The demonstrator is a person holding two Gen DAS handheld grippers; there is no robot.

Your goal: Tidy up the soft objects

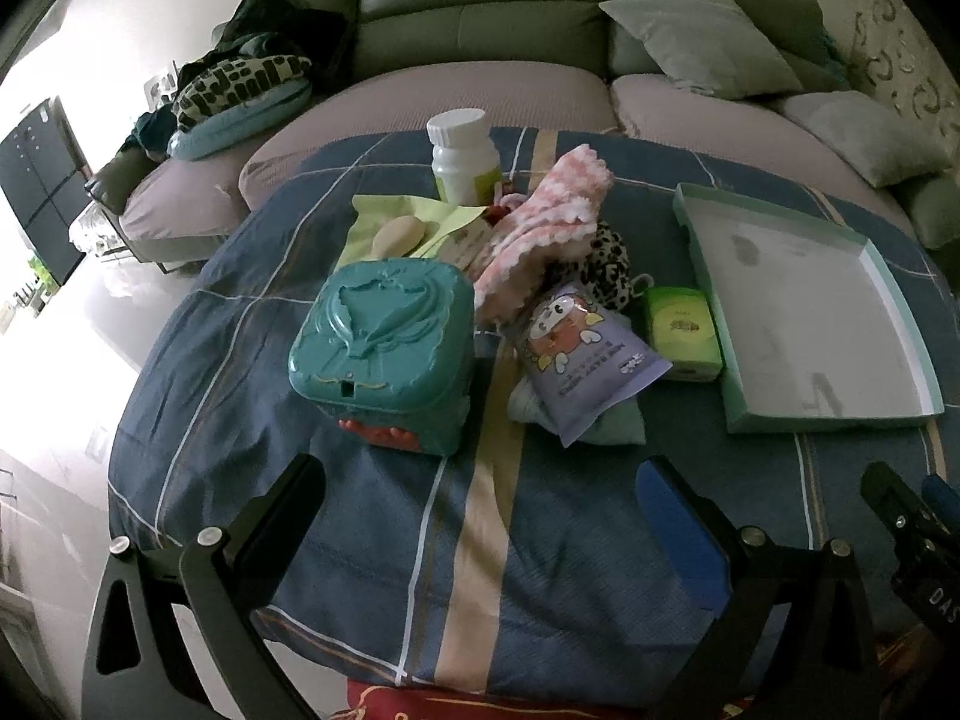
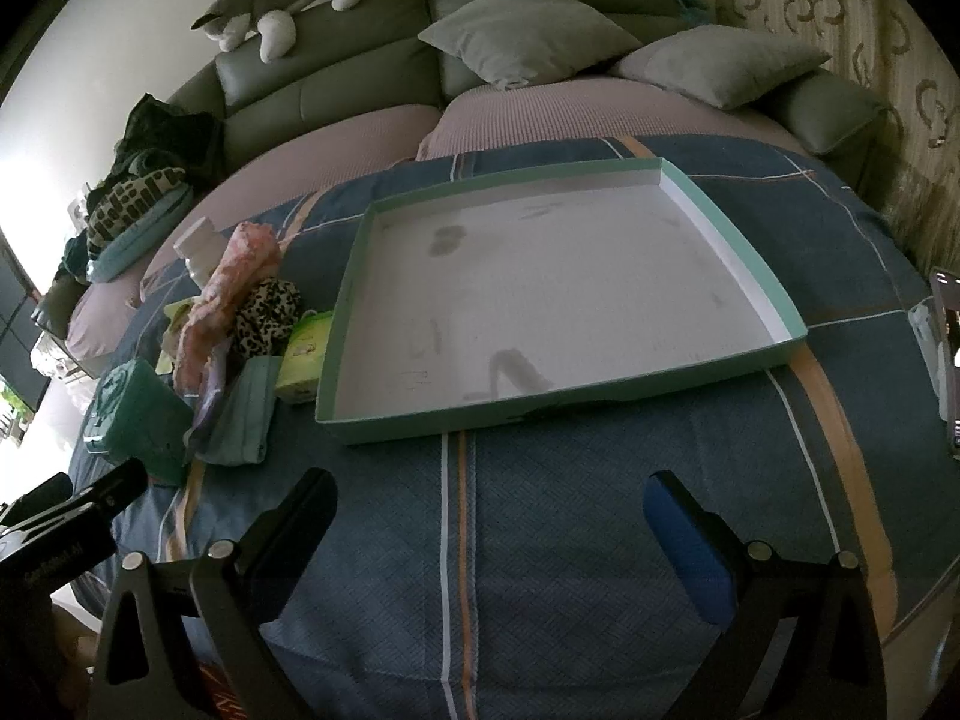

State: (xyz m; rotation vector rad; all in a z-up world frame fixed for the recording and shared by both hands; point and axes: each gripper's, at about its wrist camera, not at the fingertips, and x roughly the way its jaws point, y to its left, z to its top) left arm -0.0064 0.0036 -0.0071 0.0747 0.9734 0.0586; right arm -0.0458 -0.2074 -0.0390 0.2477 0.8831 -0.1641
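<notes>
A pile lies on the blue plaid cloth (image 1: 372, 540): a pink-and-white knitted cloth (image 1: 540, 222), a leopard-print fabric piece (image 1: 606, 264), a purple wipes pouch (image 1: 588, 354) and a pale green folded cloth (image 1: 612, 426) under it. An empty mint-rimmed tray (image 1: 702, 240) lies to the right; in the right wrist view the tray (image 2: 360, 420) is straight ahead. My left gripper (image 1: 480, 498) is open and empty, short of the pile. My right gripper (image 2: 489, 504) is open and empty, short of the tray. The pink cloth (image 2: 234, 288) and leopard fabric (image 2: 267, 315) lie to its left.
A teal plastic box (image 1: 384, 354), a white bottle (image 1: 462, 156), a green tissue box (image 1: 684, 330) and a light green pouch (image 1: 408, 222) share the pile. A grey sofa with cushions (image 2: 522, 30) and a plush toy (image 2: 276, 0) stands behind. A phone (image 2: 948, 360) stands at the right edge.
</notes>
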